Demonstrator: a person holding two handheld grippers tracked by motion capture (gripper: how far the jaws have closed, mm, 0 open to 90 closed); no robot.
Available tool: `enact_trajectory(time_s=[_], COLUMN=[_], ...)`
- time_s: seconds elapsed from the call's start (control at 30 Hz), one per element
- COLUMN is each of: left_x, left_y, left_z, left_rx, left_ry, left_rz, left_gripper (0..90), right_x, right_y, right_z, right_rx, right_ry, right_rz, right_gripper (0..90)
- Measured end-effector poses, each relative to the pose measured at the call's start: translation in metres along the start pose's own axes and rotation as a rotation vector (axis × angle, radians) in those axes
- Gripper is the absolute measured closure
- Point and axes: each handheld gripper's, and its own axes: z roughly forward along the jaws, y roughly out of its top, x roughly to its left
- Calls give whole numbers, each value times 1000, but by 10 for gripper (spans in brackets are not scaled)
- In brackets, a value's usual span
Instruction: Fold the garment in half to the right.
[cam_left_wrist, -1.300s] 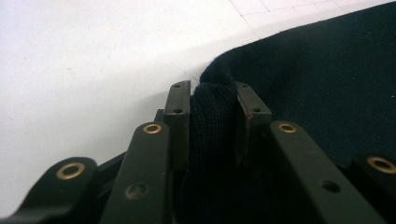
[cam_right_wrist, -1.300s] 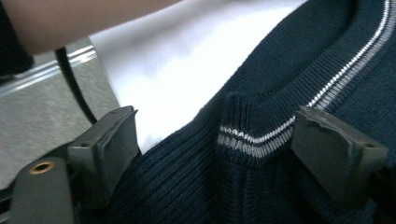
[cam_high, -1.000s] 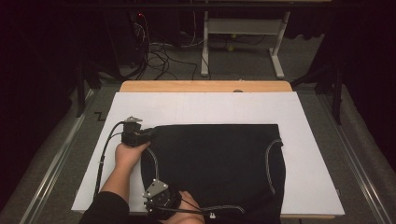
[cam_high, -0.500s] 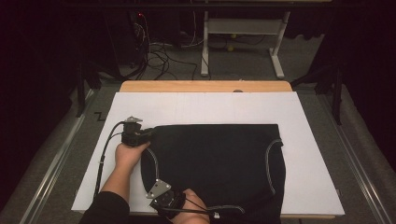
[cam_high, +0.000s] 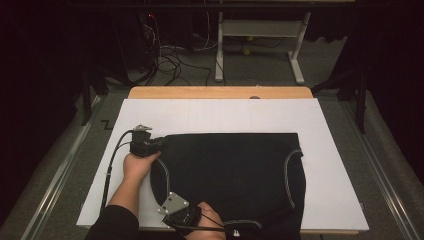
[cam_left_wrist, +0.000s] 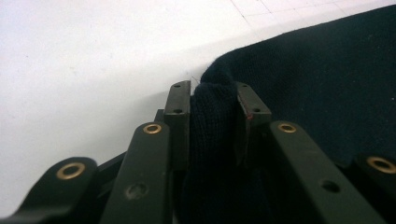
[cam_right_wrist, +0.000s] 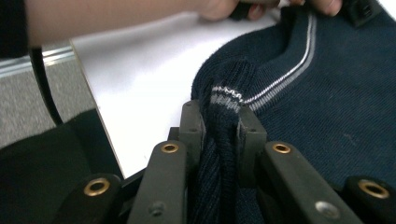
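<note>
The right tool (cam_right_wrist: 219, 123) has just been closing and now pinches the striped trim of the dark knit sweater (cam_high: 235, 175) near the bench's near edge. The left tool (cam_left_wrist: 212, 100) clamps a far-left corner (both ends secured), so folding can likely begin.

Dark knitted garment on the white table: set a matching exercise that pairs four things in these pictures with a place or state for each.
Column one:
1. left gripper
2. right gripper
3. dark knitted garment
4. wooden strip

Column two:
A. lies spread flat over the white sheet
B. shut on a plain dark fold at the garment's far left corner
C. runs along the table's far edge
D. shut on a ribbed edge with pale stripes, at the near edge of the table; its jaws have just been closing

Pairs: 1-B, 2-D, 3-A, 4-C
</note>
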Motion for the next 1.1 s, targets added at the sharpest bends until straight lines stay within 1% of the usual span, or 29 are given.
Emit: enact_trajectory(time_s=[0.23, 0.37, 0.47, 0.53, 0.6, 0.63, 0.7, 0.87, 1.0, 1.1], left_x=[-1, -1, -3, -3, -3, -3, -4, -9, -15, -17], left_y=[0, 0, 0, 0, 0, 0, 0, 5, 11, 13], left_z=[0, -1, -1, -2, -3, -4, -6, -13, -17, -20], left_rx=[-2, -4, -6, -17, -28, -35, -71, -146, -176, -211], left_ry=[12, 17, 26, 24, 13, 7, -1, -6, -3, -14], left_rz=[-5, -5, 5, -2, -21, -34, -55, -67, -57, -70], left_gripper=[676, 693, 704, 717, 726, 729, 734, 738, 739, 739], right_x=[-3, -6, -7, -7, -8, -9, -9, -12, -14, -14], right_y=[4, 6, 6, 6, 6, 6, 6, 7, 8, 8], right_z=[-12, -16, -18, -19, -20, -20, -22, -27, -31, -33], right_rx=[-64, -83, -87, -93, -100, -102, -108, -131, -144, -156], right_ry=[-20, -19, -18, -18, -20, -19, -19, -18, -18, -19], right_rz=[2, 7, 5, 5, 7, 7, 8, 14, 15, 15], right_gripper=[779, 779, 779, 779, 779, 779, 779, 779, 778, 778])
